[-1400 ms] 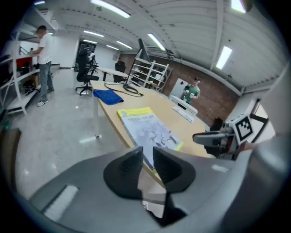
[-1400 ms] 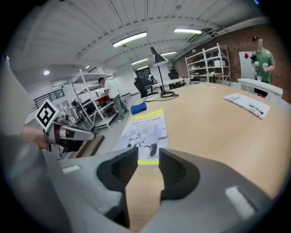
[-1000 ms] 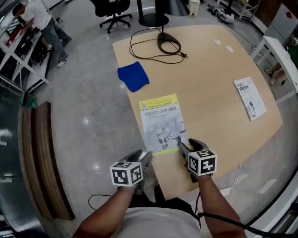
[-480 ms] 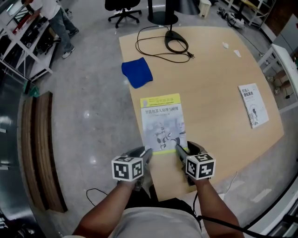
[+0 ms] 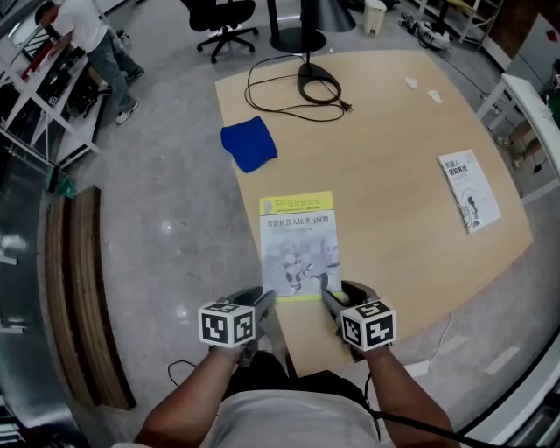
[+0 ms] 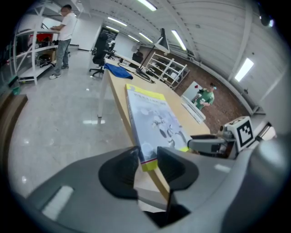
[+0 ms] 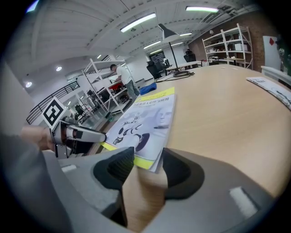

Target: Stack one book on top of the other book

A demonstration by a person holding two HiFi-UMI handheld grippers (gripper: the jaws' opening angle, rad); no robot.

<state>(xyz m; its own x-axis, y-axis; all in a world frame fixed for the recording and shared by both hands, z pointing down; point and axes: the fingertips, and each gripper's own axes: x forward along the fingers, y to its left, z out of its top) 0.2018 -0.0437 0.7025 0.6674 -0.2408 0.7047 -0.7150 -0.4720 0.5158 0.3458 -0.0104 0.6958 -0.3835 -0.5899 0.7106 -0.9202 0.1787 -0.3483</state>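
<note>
Left tongs [image 6: 148,157], just closing, pinch the yellow book's [image 5: 299,245] near left corner at the table [image 5: 394,122] edge; right tongs [image 7: 148,160] stand spread around its near right corner.

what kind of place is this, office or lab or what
Most likely a lab or workshop space: open metal shelving racks loaded with equipment, a rolling office chair, and a large wooden worktable on a polished floor.

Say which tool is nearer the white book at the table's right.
Right. The right tool sits at the yellow book's near right corner, on the white book's side; the left tool, whose jaws have just been closing on the near left corner, is farther off.
</note>
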